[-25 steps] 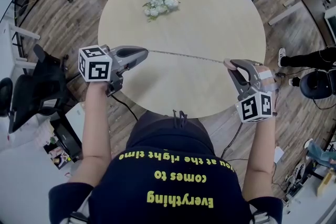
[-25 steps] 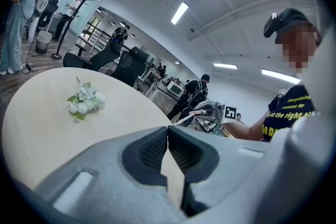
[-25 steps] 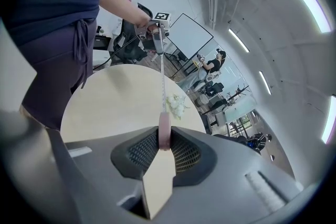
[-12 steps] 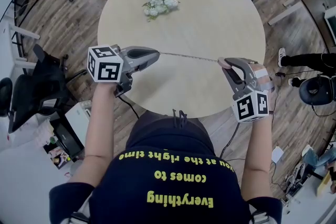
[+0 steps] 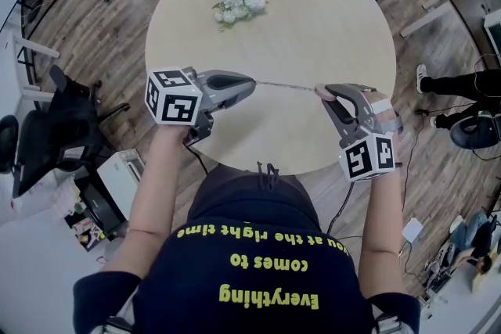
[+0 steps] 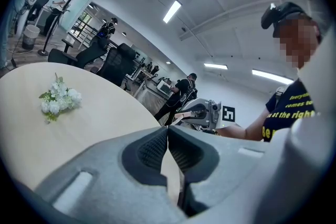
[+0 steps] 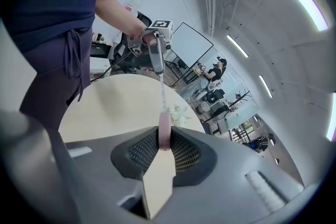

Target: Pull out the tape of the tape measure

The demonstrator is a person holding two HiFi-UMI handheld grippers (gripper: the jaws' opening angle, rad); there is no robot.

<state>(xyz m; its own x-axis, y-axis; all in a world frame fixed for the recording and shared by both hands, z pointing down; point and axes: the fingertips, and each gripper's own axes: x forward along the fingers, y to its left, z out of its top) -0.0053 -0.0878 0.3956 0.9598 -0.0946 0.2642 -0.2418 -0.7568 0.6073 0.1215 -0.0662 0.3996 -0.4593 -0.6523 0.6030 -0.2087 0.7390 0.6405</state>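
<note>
A thin tape is stretched level above the round table between my two grippers. My left gripper is shut on the tape's free end, its pads pressed together. My right gripper is shut on the small pink tape measure case. In the right gripper view the case stands edge-on between the pads, and the tape runs from it to the left gripper. The left gripper view shows the right gripper straight ahead.
A bunch of white flowers lies at the table's far side, also in the left gripper view. A black office chair stands at the left. A person's legs reach in at the right. Cables run under the table's near edge.
The left gripper has moved right and the right gripper left, so they stand closer together. The stretch of tape between them is shorter. Both grips are unchanged.
</note>
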